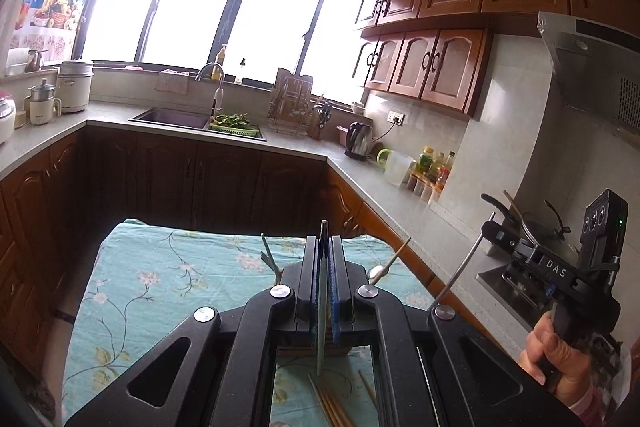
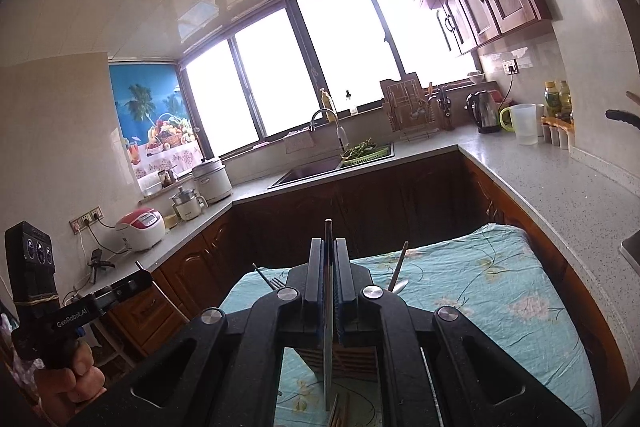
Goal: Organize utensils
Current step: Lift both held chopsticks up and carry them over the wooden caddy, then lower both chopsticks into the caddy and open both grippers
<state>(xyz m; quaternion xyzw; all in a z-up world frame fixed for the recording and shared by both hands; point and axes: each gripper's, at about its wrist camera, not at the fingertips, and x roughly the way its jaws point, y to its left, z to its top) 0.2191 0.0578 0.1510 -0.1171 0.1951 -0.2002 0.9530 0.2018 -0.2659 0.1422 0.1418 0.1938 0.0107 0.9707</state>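
My left gripper (image 1: pixel 323 239) is shut on a thin flat metal utensil (image 1: pixel 321 307), seen edge-on, which hangs down between the pads over the teal floral cloth (image 1: pixel 160 287). My right gripper (image 2: pixel 329 241) is shut on a similar thin flat utensil (image 2: pixel 328 339) above a brown slatted holder (image 2: pixel 354 359). Standing just past the jaws are a fork (image 1: pixel 267 254), a spoon (image 1: pixel 378 271) and a wooden stick (image 1: pixel 400 251). The same fork (image 2: pixel 275 283) and spoon (image 2: pixel 400 285) show in the right wrist view. Loose chopsticks (image 1: pixel 332 403) lie on the cloth below. Each hand-held gripper shows at the edge of the other view.
The cloth-covered table stands inside a U-shaped kitchen counter (image 1: pixel 372 187). A sink (image 1: pixel 172 117) with greens sits under the window. A kettle (image 1: pixel 358 141), a jug and bottles stand along the right. Rice cookers (image 2: pixel 140 225) stand at the left, and a wok (image 1: pixel 548 231) sits on the stove.
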